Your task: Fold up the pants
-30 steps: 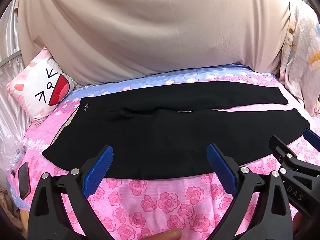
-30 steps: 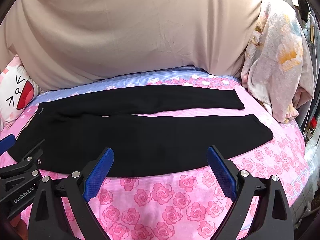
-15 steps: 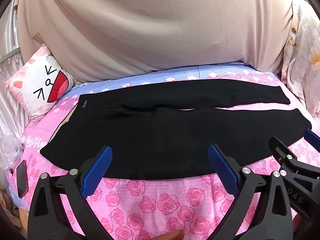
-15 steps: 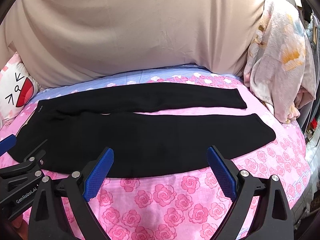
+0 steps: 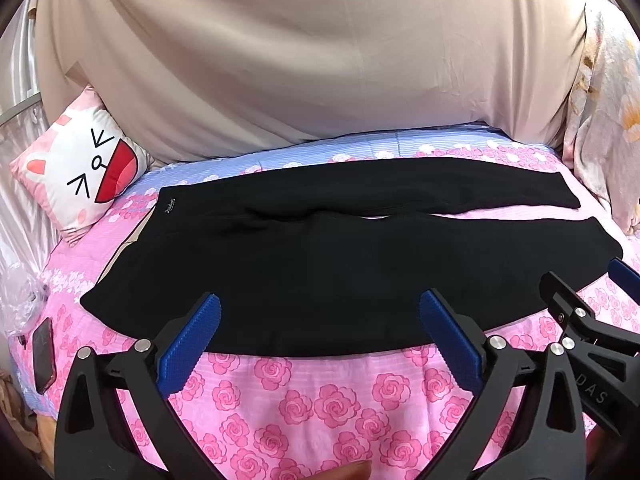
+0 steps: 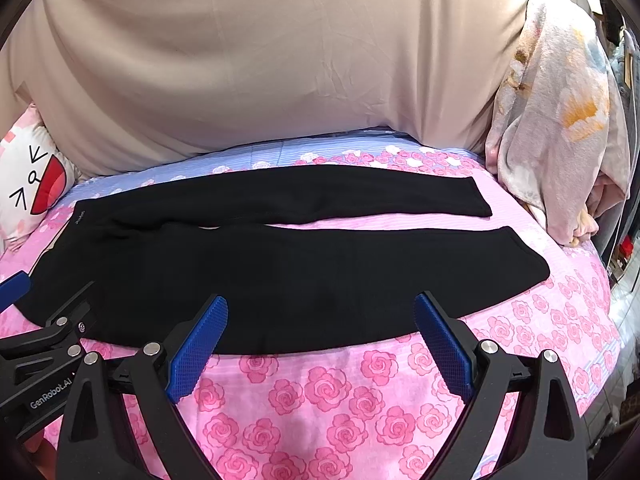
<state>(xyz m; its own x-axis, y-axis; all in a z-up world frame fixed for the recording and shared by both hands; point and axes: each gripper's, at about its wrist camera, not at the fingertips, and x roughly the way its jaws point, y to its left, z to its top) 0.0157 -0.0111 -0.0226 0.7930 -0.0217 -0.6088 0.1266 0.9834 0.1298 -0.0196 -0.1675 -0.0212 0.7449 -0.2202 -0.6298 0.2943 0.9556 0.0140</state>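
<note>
Black pants (image 5: 320, 256) lie flat and spread out on a pink rose-print bed cover (image 5: 320, 396), waistband at the left, both legs running to the right. They show the same way in the right wrist view (image 6: 288, 276). My left gripper (image 5: 320, 332) is open and empty, hovering at the pants' near edge toward the waist side. My right gripper (image 6: 320, 336) is open and empty at the near edge further right. Each gripper shows in the other's view: the right one (image 5: 580, 320) and the left one (image 6: 48, 320).
A cat-face pillow (image 5: 80, 172) leans at the back left. A beige sheet (image 5: 320, 60) hangs behind the bed. A floral blanket (image 6: 560, 120) hangs at the right. A dark phone (image 5: 43, 354) and clear plastic (image 5: 20, 296) lie at the left edge.
Both grippers have drifted slightly; the view rose a little and the pants sit marginally lower and closer in frame. Both stay open and empty.
</note>
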